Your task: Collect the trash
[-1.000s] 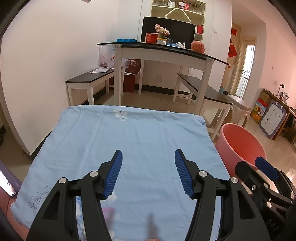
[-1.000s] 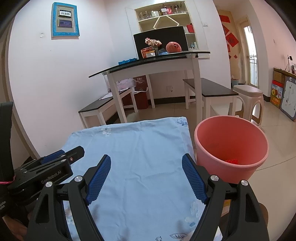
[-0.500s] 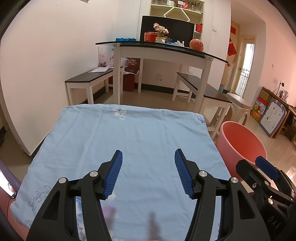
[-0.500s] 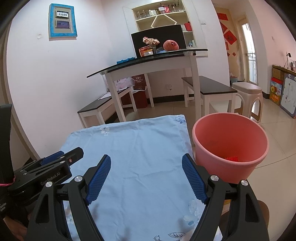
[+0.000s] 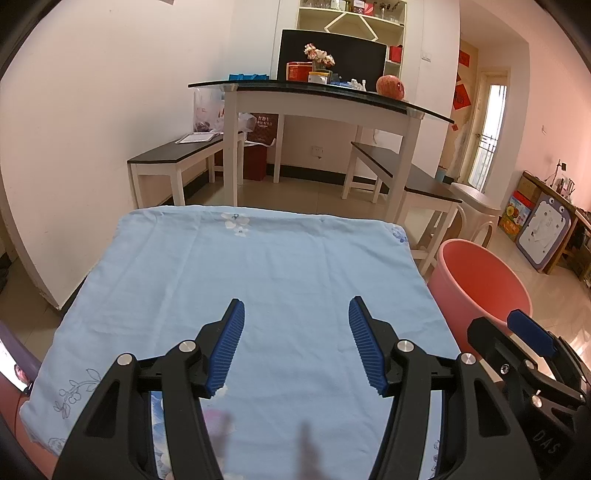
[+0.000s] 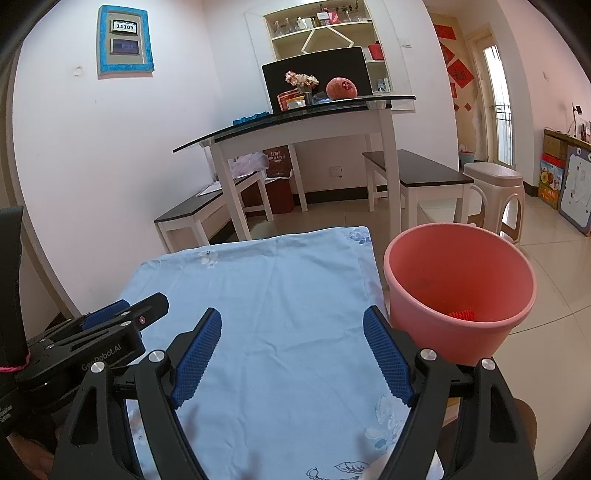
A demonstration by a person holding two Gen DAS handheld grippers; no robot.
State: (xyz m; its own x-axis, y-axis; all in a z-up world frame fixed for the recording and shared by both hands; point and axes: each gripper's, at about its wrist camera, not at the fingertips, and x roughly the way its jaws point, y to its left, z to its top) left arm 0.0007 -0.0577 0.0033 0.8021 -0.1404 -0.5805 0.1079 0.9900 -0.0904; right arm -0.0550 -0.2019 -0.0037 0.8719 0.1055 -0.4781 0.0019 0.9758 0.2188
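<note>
Both tools — left (image 5: 295,345), right (image 6: 291,354) — gape wide, seemingly empty.

both wrists: side by side, facing forward | shared: blue cloth (image 5: 280,280), bucket (image 6: 458,280)

Home dining room: glass-top table (image 6: 295,118), benches (image 6: 417,170), shelf (image 6: 325,26).

Bright, even daylight from the balcony door (image 5: 487,129) (fisheye-bent edges, dark corners), near foreground blurred
</note>
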